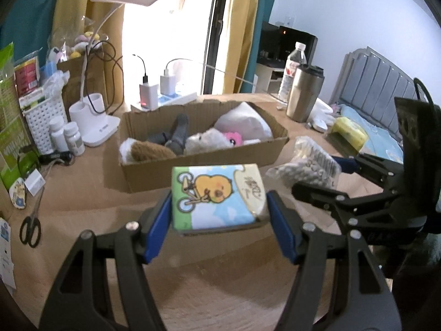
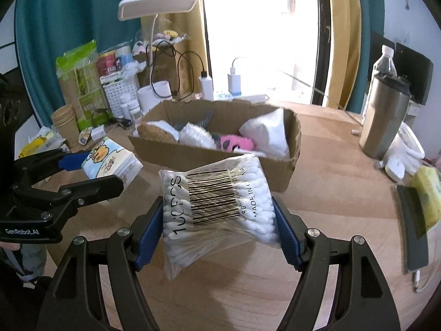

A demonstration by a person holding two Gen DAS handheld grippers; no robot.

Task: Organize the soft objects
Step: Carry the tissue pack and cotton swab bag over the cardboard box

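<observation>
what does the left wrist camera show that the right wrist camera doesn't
Only the left wrist view shows black-handled scissors on the wooden table and the grey padded headboard. Only the right wrist view shows stacked brown paper cups. Both show the cardboard box of soft toys, the left gripper shut on the cartoon tissue pack, and the right gripper shut on the clear cotton-swab bag.

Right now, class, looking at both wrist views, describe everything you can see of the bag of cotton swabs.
The bag of cotton swabs is a clear, soft plastic pouch packed with white-tipped swabs lying side by side. A black barcode and the print "MADE IN" cross its face. It is tilted and held above the wooden table, pinched at both sides by the blue pads of the right gripper. It hangs in front of the cardboard box, whose near edge it overlaps in view. In the left wrist view it appears at.
</observation>
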